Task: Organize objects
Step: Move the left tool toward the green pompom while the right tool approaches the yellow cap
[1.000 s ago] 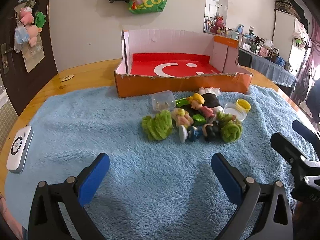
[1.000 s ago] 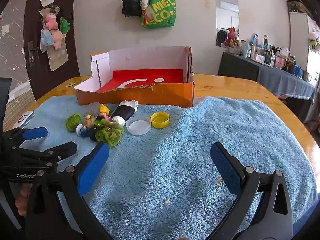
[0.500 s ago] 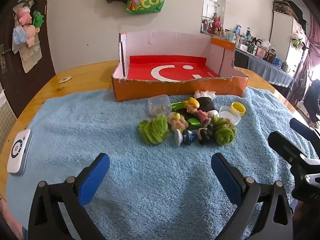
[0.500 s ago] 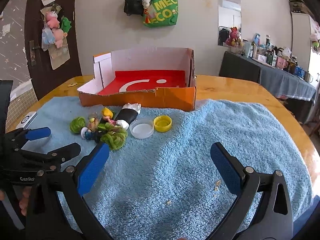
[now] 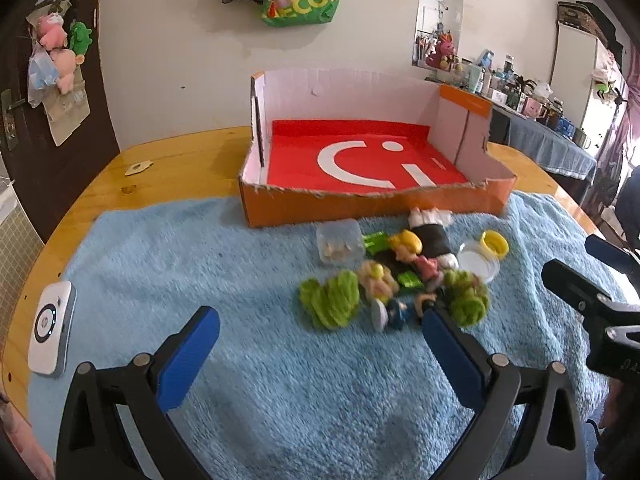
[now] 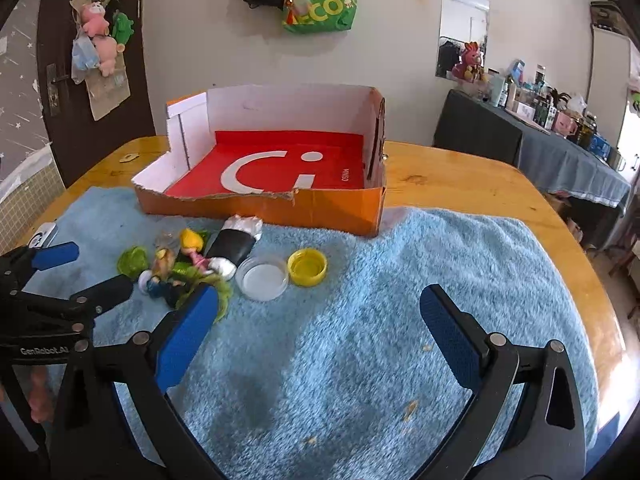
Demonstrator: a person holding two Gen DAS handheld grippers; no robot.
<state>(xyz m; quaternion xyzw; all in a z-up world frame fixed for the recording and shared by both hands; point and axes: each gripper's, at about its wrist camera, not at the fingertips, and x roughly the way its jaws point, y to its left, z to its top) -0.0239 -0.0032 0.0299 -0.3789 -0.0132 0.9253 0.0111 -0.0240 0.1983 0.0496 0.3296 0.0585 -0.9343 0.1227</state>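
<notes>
Because the small toys lie heaped together on the towel just before the orange box, either spread, empty gripper, left or right, probably snags a neighbour or scatters the pile.

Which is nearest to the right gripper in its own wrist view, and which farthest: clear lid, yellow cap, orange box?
From the right gripper:
1. Clear lid, ahead and slightly left on the towel.
2. Yellow cap, just behind it to the right, nearly as close.
3. Orange box, at the towel's far edge.
</notes>
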